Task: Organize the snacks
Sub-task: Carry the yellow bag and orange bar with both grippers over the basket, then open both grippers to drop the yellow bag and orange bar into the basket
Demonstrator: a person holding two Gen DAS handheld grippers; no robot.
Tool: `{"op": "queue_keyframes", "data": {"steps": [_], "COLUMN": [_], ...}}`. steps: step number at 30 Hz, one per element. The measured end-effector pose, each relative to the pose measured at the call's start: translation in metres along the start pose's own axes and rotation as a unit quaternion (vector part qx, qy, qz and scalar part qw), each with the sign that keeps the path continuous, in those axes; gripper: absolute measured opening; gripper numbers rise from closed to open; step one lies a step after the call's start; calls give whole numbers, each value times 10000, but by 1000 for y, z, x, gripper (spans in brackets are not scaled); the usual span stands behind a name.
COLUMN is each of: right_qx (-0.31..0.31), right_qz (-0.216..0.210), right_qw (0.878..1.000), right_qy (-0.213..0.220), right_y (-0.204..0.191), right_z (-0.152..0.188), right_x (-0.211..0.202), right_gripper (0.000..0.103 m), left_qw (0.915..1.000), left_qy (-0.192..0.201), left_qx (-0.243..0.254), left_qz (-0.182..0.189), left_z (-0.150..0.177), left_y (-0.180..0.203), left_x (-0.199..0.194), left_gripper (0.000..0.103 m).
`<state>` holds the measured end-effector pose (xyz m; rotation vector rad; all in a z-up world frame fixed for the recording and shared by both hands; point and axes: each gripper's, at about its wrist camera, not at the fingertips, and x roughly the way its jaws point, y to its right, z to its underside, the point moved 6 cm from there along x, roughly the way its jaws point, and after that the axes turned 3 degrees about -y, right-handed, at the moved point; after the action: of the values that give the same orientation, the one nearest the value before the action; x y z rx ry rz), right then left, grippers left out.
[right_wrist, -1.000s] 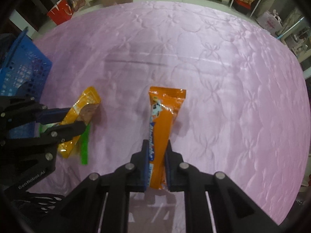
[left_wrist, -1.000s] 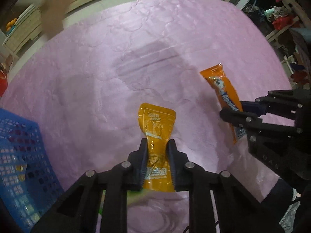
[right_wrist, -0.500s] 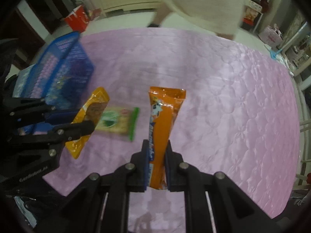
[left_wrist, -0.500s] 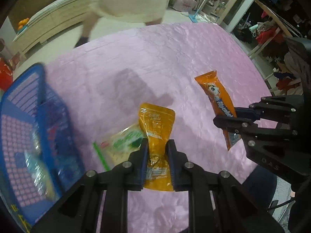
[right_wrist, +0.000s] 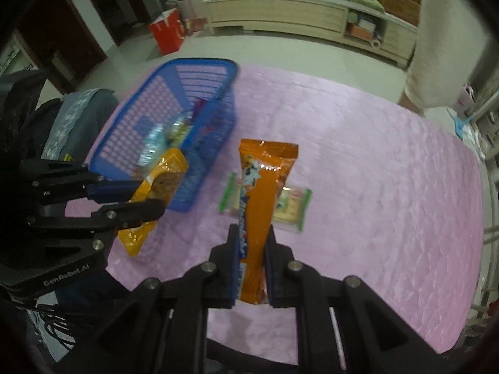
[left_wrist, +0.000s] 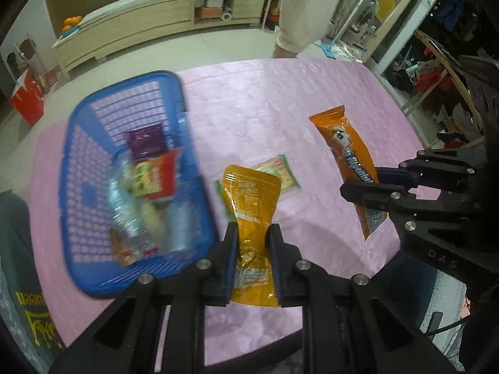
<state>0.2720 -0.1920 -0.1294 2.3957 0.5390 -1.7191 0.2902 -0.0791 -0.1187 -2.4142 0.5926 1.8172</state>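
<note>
My left gripper (left_wrist: 252,233) is shut on a yellow-gold snack pouch (left_wrist: 251,199), held up above the pink table. My right gripper (right_wrist: 251,233) is shut on a long orange snack bar wrapper (right_wrist: 261,193), also lifted. Each gripper shows in the other's view: the right gripper (left_wrist: 363,184) with the orange snack bar wrapper (left_wrist: 346,155), the left gripper (right_wrist: 152,198) with the yellow-gold snack pouch (right_wrist: 162,184). A green-edged cracker packet (left_wrist: 288,177) (right_wrist: 293,208) lies flat on the cloth below both. The blue basket (left_wrist: 78,143) (right_wrist: 131,137) stands to the left with several snacks inside.
The pink quilted tablecloth (left_wrist: 265,109) covers the table. A person in a light garment (left_wrist: 308,9) stands at the far edge. A dark chair back (right_wrist: 75,115) sits at the left near the basket. A low wooden cabinet (left_wrist: 140,21) lines the far wall.
Both grippers have risen with their packets, and the view has pulled back. The blue basket and the green cracker packet have come into view. A person has come up to the far edge.
</note>
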Motion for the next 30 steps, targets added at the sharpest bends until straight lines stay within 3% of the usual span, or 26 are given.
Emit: {"op": "queue_keyframes", "data": {"steps": [15,30], "right_qx": [-525,-776], "right_qz": [-299,-220], "right_qw": [9979,9941], "right_qy": [-249,-726], "right_y": [-93,-113], "right_z": [-56,-96], "right_x": [34,89], "right_gripper": [17,17], "left_qw": [9984,9975], "left_qy": [-26,-309], "left_qx": [-541,-629], "left_qz": [-148,-114], "left_z": [14,-6], "left_y": [-92,-141], "left_x": [-24,14], "left_gripper": [17,17]}}
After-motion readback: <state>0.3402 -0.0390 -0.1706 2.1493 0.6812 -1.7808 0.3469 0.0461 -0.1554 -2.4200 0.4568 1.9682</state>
